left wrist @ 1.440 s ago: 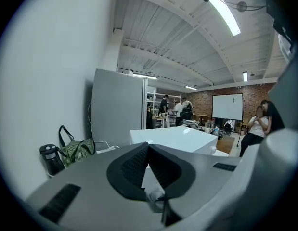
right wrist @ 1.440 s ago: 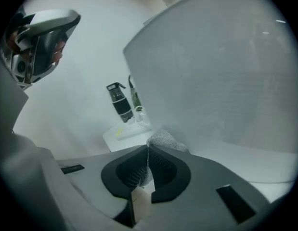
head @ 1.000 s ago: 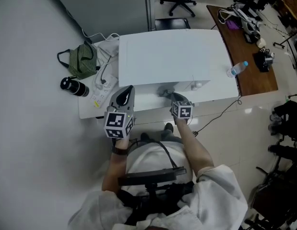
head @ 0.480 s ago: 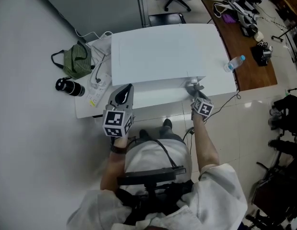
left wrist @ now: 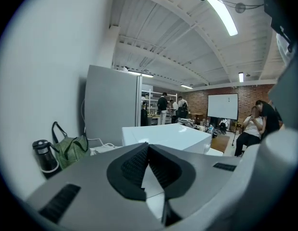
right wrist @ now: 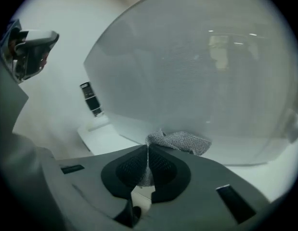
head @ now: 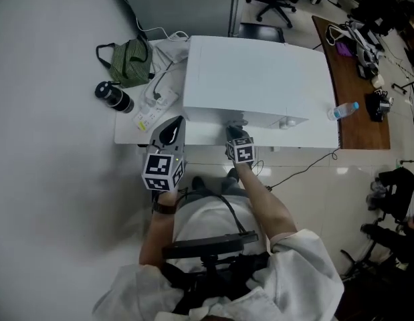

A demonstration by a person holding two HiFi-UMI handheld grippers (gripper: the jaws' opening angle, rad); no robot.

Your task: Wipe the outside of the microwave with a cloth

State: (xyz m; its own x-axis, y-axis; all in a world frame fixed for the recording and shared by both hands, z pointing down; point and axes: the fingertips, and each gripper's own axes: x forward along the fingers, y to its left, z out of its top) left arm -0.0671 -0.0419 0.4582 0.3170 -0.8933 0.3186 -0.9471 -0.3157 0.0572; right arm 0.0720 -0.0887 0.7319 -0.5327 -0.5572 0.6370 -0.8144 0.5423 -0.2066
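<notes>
While the right gripper (right wrist: pixel 148 148) is clamped on one corner of the grey cloth (right wrist: pixel 180 141), the rest of the cloth bunches ahead of its jaws against the lower front of the microwave (head: pixel 260 79), just above the table's (head: pixel 126 136) front edge. The left gripper (left wrist: pixel 148 146) hangs off the table's front left corner with its jaws together on nothing, so nothing braces the microwave.

The wipe of the front face looks to be under way. The grip is the weak point: only a small fold sits between the pads, and a hard drag across the door could pull it free, or fold the cloth aside so bare jaw scrapes the glass. Leaning in could also slide the unheld microwave toward the rear edge. On the table's left side, a bag (head: pixel 130 62), flask (head: pixel 113 97) and power strip (head: pixel 152 109) crowd any pass round that flank.
</notes>
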